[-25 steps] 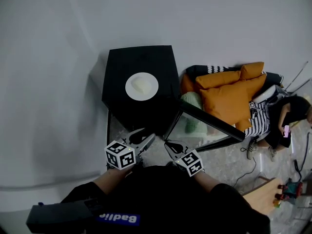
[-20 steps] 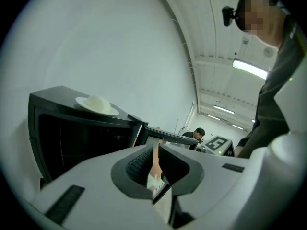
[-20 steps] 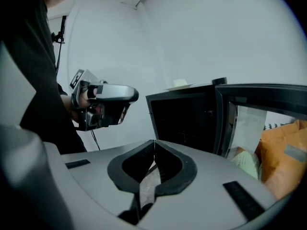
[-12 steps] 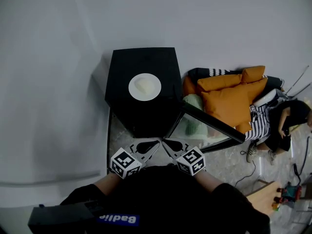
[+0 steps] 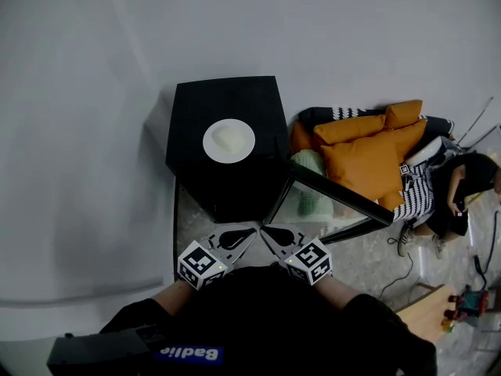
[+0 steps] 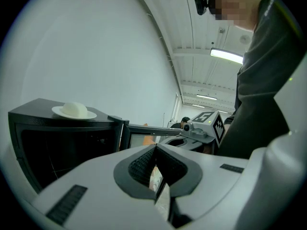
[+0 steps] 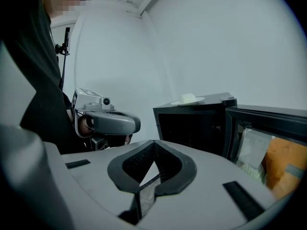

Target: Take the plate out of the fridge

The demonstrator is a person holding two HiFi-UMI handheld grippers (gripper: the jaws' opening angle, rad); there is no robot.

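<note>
Left gripper (image 5: pixel 249 232) and right gripper (image 5: pixel 266 230) both clamped empty; bump the fridge (image 5: pixel 235 186) mid-frame and that plate (image 5: pixel 228 141) probably slides off.

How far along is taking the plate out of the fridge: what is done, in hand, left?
Done: the plate sits on top of the fridge. In hand: nothing; left gripper and right gripper are shut, empty. Left: perhaps closing the open door.

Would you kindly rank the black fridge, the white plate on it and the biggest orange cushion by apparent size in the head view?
1. Black box-shaped fridge, largest.
2. Big orange fabric cushion; it lies lower, farther from the camera, so it may really be bigger.
3. Round white plate, clearly smallest.
</note>
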